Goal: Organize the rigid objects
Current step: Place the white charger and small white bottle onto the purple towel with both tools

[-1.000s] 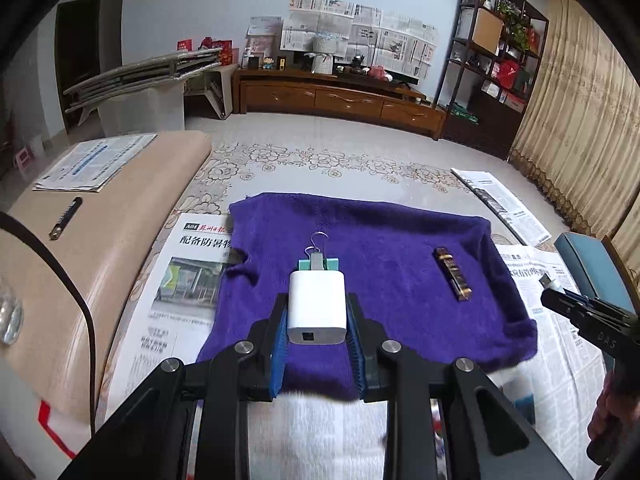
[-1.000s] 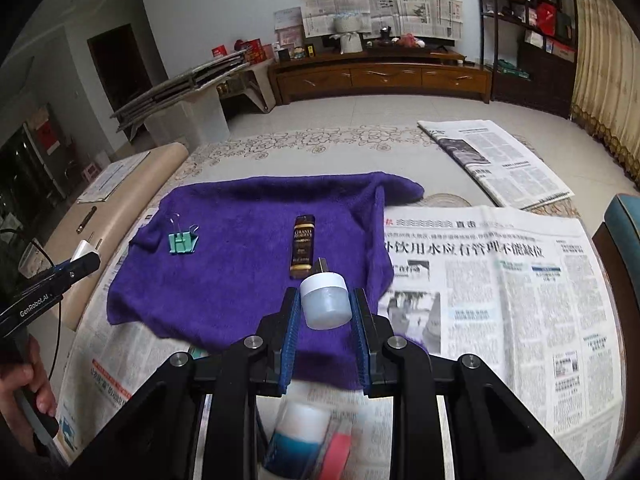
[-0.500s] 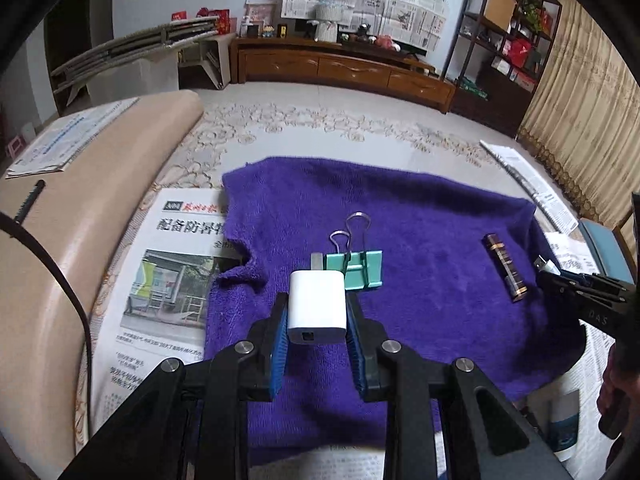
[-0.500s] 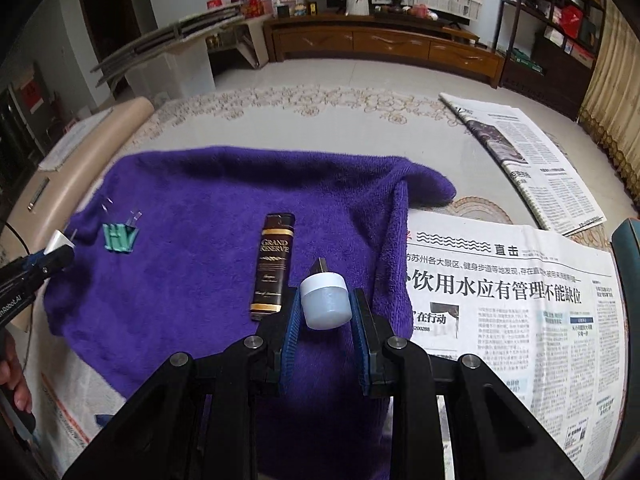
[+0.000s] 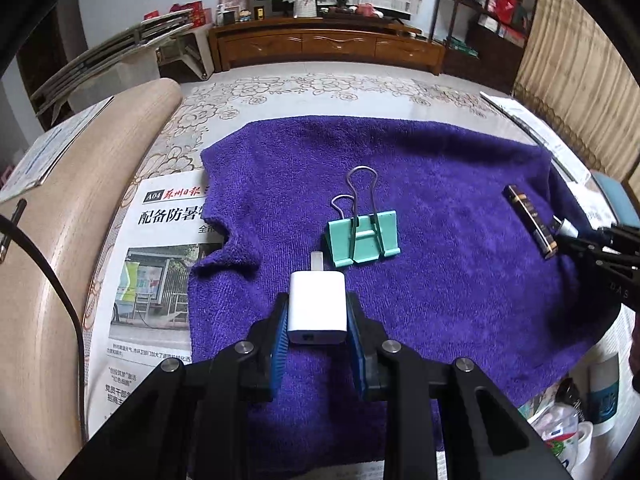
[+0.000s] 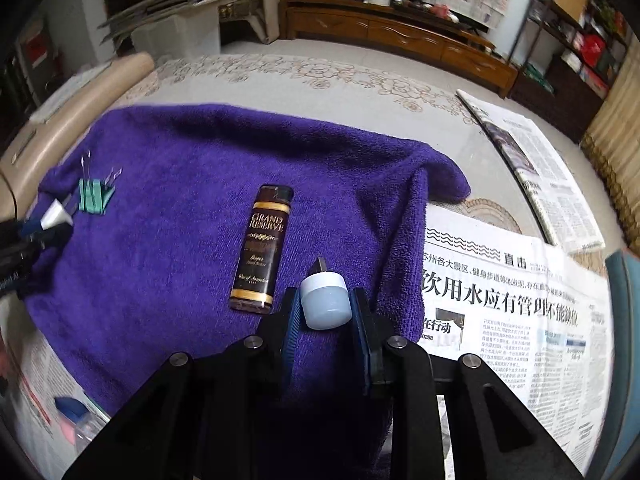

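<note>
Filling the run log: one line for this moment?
left gripper: holds white charger | right gripper: holds small jar | both over purple towel

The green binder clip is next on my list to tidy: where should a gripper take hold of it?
Probably from above, closing across the green binder clip on its two long flat faces. It lies flat on the purple towel, wire handles pointing away, and those thin loops would likely slip.

1. The left gripper (image 5: 318, 316) is matte black plastic, its two fingers (image 5: 280, 332) lined with ribbed blue pads.
2. Round silver screws sit at the linkage joints.
3. The right gripper (image 6: 326, 312) has the same black frame, blue pads and silver screws.
4. White lettering marks each gripper's side.
</note>
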Tool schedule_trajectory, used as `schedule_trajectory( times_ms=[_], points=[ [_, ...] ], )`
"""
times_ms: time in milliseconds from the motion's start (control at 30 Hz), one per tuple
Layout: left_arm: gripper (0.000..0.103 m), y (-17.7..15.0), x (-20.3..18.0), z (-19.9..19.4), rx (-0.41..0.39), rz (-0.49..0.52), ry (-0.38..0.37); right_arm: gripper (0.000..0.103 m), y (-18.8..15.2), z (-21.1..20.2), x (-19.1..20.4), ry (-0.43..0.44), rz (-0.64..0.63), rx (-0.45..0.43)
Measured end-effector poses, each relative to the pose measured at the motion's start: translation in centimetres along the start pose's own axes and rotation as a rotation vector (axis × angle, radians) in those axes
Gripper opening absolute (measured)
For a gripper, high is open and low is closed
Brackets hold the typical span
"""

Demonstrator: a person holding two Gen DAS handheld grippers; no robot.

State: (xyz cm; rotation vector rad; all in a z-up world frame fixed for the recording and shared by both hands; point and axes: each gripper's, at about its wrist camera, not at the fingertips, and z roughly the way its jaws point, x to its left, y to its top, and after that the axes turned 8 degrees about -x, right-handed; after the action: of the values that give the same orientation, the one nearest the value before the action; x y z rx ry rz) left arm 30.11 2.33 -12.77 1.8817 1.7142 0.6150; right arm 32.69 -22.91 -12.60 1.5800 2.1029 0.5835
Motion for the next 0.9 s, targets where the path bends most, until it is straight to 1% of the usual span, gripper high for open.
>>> schedule_trajectory(
  times_ms=[100, 233, 400, 500, 533, 567, 600, 633, 667, 733, 800, 833, 900],
  points=[
    [0.027, 0.0, -0.3, 0.0, 0.009, 0.047, 0.003, 0.025, -0.2, -0.1, 0.1, 0.015, -0.031, -0.007],
    [0.03, 0.1, -0.4, -0.1, 0.015, 0.077, 0.013, 0.025, -0.6, -0.4, 0.4, 0.045, -0.069, -0.007],
    [0.037, 0.2, -1.0, -0.2, 0.029, 0.144, 0.05, 0.025, -1.0, -0.9, 0.3, 0.09, -0.108, -0.009],
    [0.04, 0.3, -1.0, -0.3, 0.041, 0.148, 0.039, 0.026, -1.1, -1.1, 0.3, 0.114, -0.111, -0.001],
    [0.042, 0.3, -1.0, -0.4, 0.046, 0.152, 0.03, 0.029, -1.0, -1.1, 0.3, 0.12, -0.116, 0.004],
    [0.049, 0.2, -1.1, -0.4, 0.05, 0.153, 0.019, 0.035, -1.1, -1.2, 0.4, 0.124, -0.12, 0.007],
    [0.06, 0.2, -1.3, -0.4, 0.055, 0.155, 0.002, 0.037, -1.1, -1.4, 0.4, 0.136, -0.122, 0.011],
    [0.067, 0.0, -1.8, -0.5, 0.064, 0.165, -0.021, 0.041, -1.2, -1.6, 0.5, 0.147, -0.122, 0.013],
    [0.076, -0.1, -2.2, -0.5, 0.069, 0.176, -0.027, 0.045, -1.3, -1.8, 0.6, 0.157, -0.126, 0.012],
    [0.078, -0.2, -2.8, -0.8, 0.062, 0.189, 0.011, 0.048, -1.7, -2.2, 1.0, 0.15, -0.151, 0.004],
    [0.084, -0.2, -2.9, -1.2, 0.057, 0.191, 0.034, 0.053, -2.1, -3.0, 1.6, 0.145, -0.165, -0.001],
    [0.085, -0.2, -2.9, -1.4, 0.055, 0.186, 0.035, 0.054, -2.2, -3.4, 1.7, 0.144, -0.164, -0.003],
    [0.086, -0.4, -2.6, -2.2, 0.052, 0.168, 0.022, 0.055, -2.5, -4.3, 1.6, 0.131, -0.153, -0.001]
  ],
)
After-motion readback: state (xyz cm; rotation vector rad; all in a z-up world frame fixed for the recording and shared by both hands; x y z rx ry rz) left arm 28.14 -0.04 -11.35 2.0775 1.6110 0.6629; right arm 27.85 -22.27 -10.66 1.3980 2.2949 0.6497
